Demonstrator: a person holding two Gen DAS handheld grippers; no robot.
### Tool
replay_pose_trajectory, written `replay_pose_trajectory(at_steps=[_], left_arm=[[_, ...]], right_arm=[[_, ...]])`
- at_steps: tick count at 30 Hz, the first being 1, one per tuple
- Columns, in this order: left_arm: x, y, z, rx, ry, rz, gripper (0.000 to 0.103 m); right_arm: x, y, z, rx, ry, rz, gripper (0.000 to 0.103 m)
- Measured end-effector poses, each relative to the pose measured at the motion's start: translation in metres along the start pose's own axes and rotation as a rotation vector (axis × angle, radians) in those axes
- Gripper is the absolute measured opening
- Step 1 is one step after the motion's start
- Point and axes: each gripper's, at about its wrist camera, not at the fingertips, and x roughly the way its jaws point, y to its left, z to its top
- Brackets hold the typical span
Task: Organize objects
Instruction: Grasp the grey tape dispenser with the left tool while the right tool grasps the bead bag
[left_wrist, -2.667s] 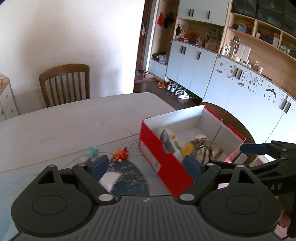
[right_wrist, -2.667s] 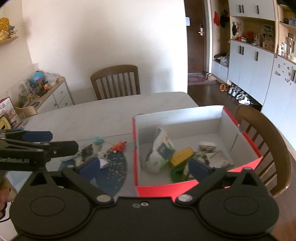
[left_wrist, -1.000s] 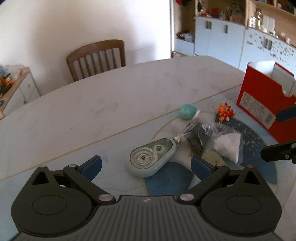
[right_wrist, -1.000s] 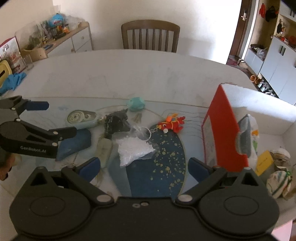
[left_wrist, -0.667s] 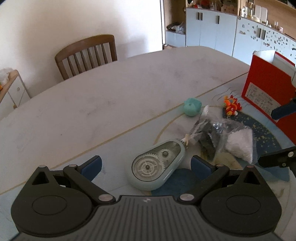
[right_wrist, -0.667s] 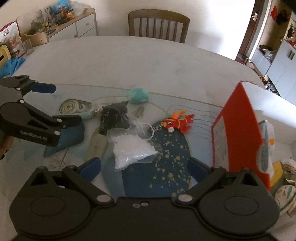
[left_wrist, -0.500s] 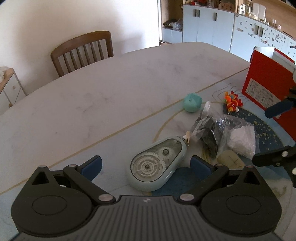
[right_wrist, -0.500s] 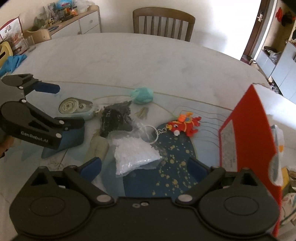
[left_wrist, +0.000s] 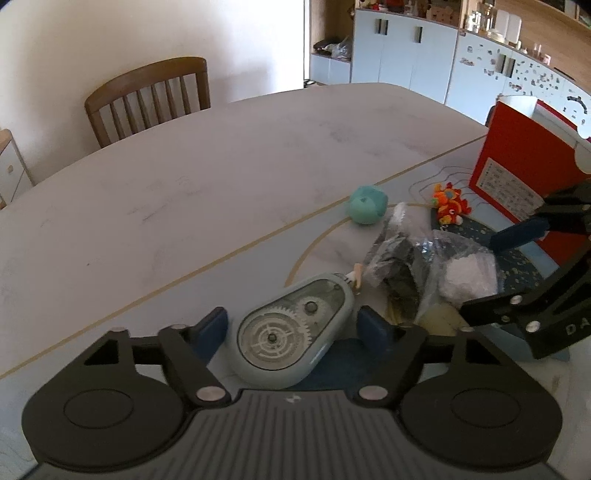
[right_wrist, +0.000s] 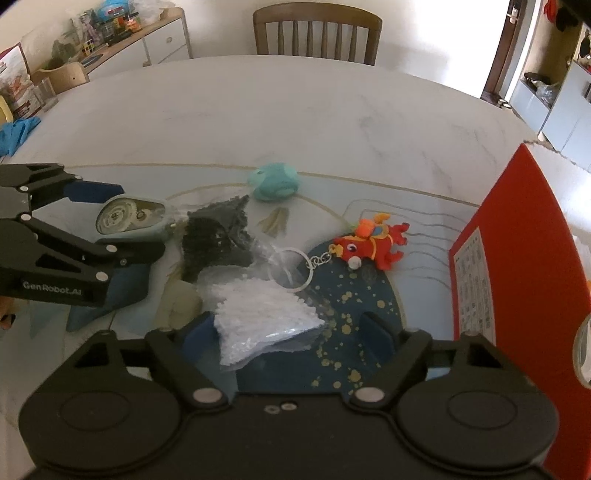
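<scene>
Left hand-held gripper (left_wrist: 291, 328), closing, astride pale-blue correction-tape dispenser (left_wrist: 291, 332) (clear-faced, gears visible)

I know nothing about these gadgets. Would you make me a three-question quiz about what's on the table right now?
1. True or false: the correction tape dispenser lies between the fingers of the left hand-held gripper.
2. Which item sits between the fingers of the right hand-held gripper? A) teal pouch B) bag of white beads C) red fish keychain
3. Fill in: the tall box at the right edge of the table is coloured ____.

Key: 1 true; 2 B; 3 red. Both grippers' jaws are closing, with pads not yet pressing.
</scene>
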Motion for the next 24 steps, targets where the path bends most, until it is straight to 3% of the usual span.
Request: replay_pose_trajectory(at_steps=[14, 24], left_arm=[[-0.013, -0.023, -0.007, -0.041, 0.037, 0.09, 0.068], [-0.043, -0.04, -0.023, -0.115, 0.042, 0.118, 0.068]], right_arm=[[-0.009, 0.008, -0.005, -0.028, -0.014, -0.009, 0.05], [-0.039, -0.001, -0.03, 0.023, -0.027, 0.006, 0.046]])
